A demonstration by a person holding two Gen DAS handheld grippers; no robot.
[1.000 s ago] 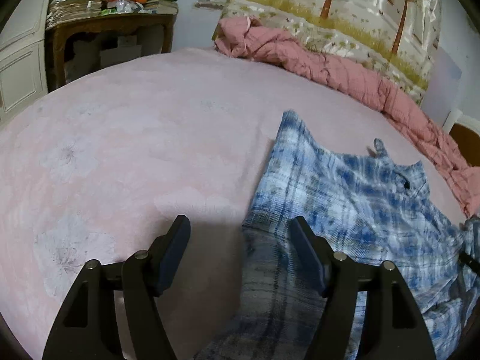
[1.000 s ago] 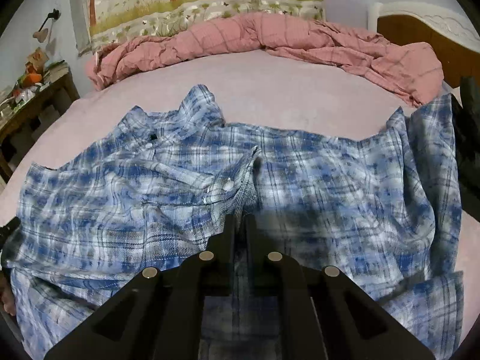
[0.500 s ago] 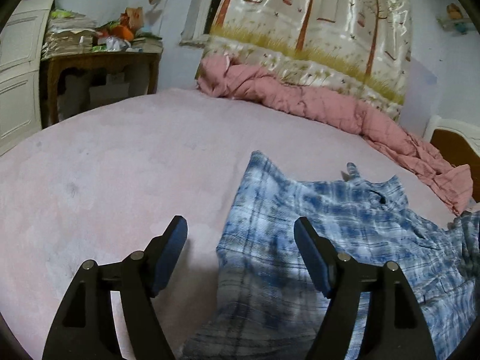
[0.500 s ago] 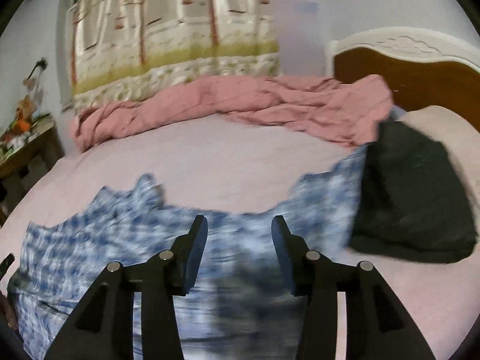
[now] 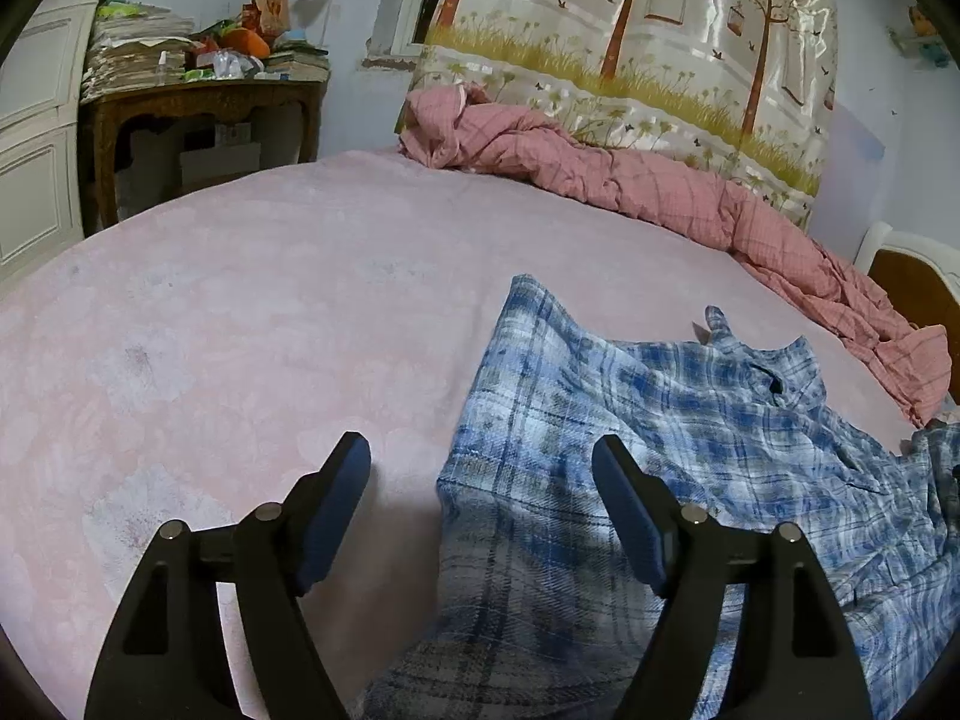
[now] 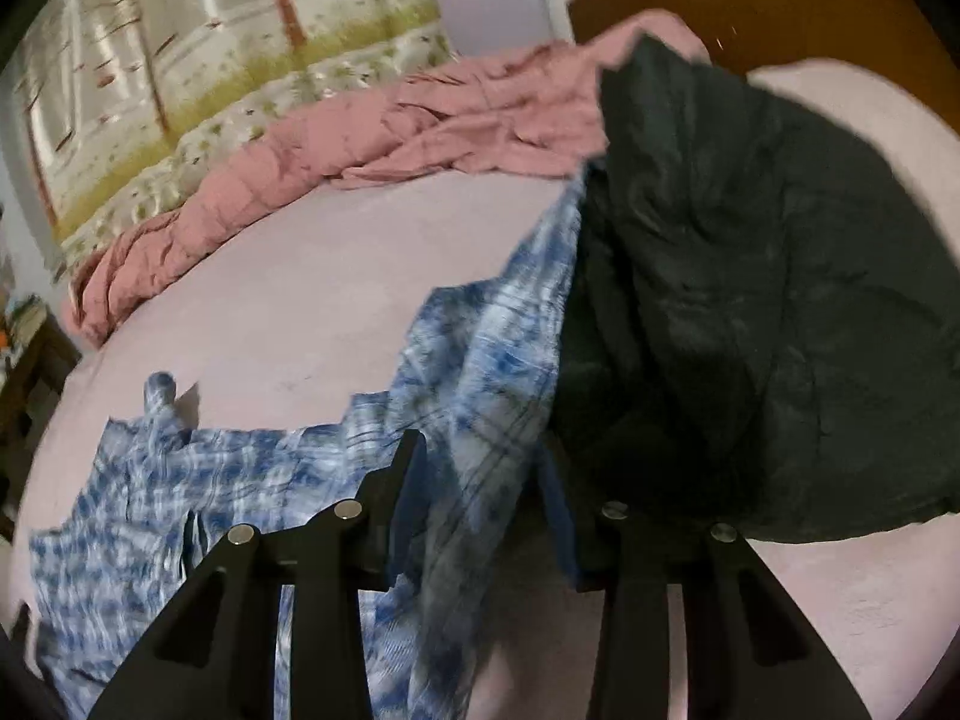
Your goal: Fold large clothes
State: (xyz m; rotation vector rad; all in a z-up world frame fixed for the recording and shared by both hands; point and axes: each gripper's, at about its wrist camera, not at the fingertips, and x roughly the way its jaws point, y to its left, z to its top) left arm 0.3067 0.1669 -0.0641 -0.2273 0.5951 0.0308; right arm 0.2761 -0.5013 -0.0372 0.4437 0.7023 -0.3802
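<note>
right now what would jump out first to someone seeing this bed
The blue plaid shirt spread across the pink bedsheet, right in front of both grippers. Next, the dark garment heaped at the shirt's far end near the wooden headboard, and the rumpled pink quilt bunched along the tree-print curtain.

Dim, soft indoor light; left view sharp, right view motion-blurred; glare on shiny tree-print curtain (image 5: 648, 54); fisheye bending, dark corners.

2 claw-mounted fisheyes, angled down, close over bed (image 5: 240, 300), sharing plaid shirt (image 5: 660, 420), pink quilt (image 6: 360, 144)
</note>
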